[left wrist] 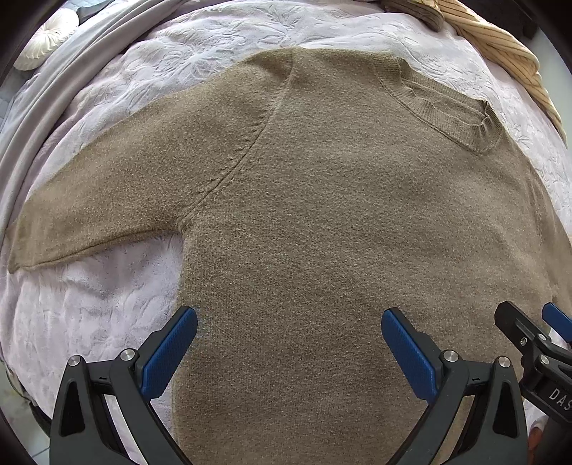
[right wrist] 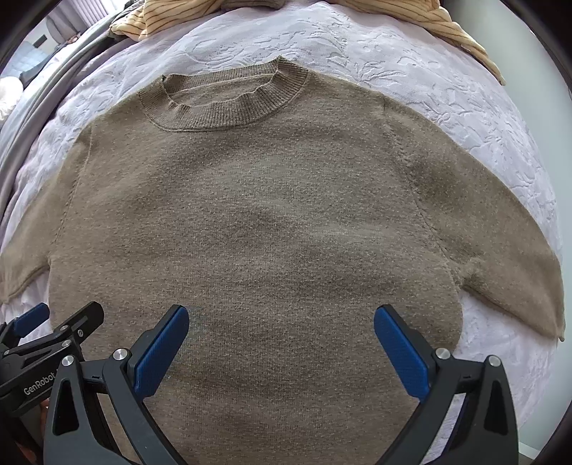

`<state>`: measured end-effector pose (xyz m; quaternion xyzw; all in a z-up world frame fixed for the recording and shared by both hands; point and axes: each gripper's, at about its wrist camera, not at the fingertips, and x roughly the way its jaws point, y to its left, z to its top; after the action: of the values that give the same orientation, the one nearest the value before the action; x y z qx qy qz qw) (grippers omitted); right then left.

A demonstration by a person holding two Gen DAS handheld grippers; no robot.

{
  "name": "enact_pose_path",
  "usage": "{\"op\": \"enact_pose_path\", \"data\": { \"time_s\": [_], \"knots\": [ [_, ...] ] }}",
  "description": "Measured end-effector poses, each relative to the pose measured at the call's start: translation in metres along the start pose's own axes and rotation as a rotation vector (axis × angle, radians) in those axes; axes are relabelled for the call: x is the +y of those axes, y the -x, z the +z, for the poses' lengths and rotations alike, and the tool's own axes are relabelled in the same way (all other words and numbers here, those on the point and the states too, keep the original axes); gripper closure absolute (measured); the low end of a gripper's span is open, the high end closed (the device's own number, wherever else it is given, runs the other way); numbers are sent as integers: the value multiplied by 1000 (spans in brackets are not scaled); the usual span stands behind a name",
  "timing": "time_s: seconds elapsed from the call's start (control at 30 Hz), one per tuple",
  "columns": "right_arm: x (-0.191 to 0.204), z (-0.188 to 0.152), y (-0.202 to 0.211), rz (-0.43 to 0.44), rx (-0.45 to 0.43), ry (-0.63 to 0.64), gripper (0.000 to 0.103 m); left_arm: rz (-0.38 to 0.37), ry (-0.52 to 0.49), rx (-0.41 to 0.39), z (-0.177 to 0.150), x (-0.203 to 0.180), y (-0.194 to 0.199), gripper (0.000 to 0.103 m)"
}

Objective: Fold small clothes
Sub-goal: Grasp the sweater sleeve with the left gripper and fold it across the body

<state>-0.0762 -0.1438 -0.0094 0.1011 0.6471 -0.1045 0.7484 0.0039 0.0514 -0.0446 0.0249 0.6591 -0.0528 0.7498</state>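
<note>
A brown knit sweater (left wrist: 321, 221) lies flat and face up on the bed, collar (left wrist: 447, 107) far from me, both sleeves spread outward. It fills the right wrist view too (right wrist: 257, 221), collar (right wrist: 221, 103) at the top. My left gripper (left wrist: 289, 322) is open and empty, hovering over the sweater's lower left body. My right gripper (right wrist: 282, 318) is open and empty over the lower right body. The right gripper also shows at the left wrist view's right edge (left wrist: 536, 336), and the left gripper at the right wrist view's left edge (right wrist: 53, 329).
The sweater rests on a pale lilac embossed blanket (left wrist: 107, 322) covering the bed. A tan striped garment (left wrist: 500, 46) lies heaped at the far edge, also in the right wrist view (right wrist: 171, 18). A round white cushion (left wrist: 46, 39) sits far left.
</note>
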Motion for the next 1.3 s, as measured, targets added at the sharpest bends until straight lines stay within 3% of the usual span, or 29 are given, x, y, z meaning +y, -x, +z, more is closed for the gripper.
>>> {"op": "enact_pose_path", "data": {
  "time_s": [0.13,0.3,0.47,0.63,0.73,0.87,0.9,0.93,0.97,1.03,1.07,1.1,1.3],
  "knots": [
    [14,2,0,-6,4,19,0,-31,40,-26,0,22,4,0],
    [37,5,1,-14,-1,58,0,-90,187,-130,0,97,15,0],
    [63,7,1,2,-5,91,0,-92,352,-158,-8,189,6,0],
    [94,4,6,40,-15,130,0,-46,548,-218,-18,267,-4,0],
    [111,-2,6,68,-10,162,0,1,612,-243,-13,298,-11,0],
    [134,-8,2,82,11,211,0,4,691,-291,-7,336,-12,0],
    [138,-8,0,84,18,219,0,18,712,-317,-9,340,-6,6],
    [142,-9,-1,89,23,225,0,27,726,-335,-9,338,-2,25],
    [144,-5,-3,92,26,228,0,21,738,-350,-11,342,0,36],
    [144,-5,-4,92,31,231,0,-7,752,-349,-11,349,-2,80],
    [146,-7,-2,95,31,232,0,-17,747,-351,-13,351,-2,91],
    [147,-8,-2,98,31,233,0,-42,733,-362,-16,352,1,96],
    [140,-14,5,121,21,223,0,-63,618,-470,-2,327,35,96]
  ]
}}
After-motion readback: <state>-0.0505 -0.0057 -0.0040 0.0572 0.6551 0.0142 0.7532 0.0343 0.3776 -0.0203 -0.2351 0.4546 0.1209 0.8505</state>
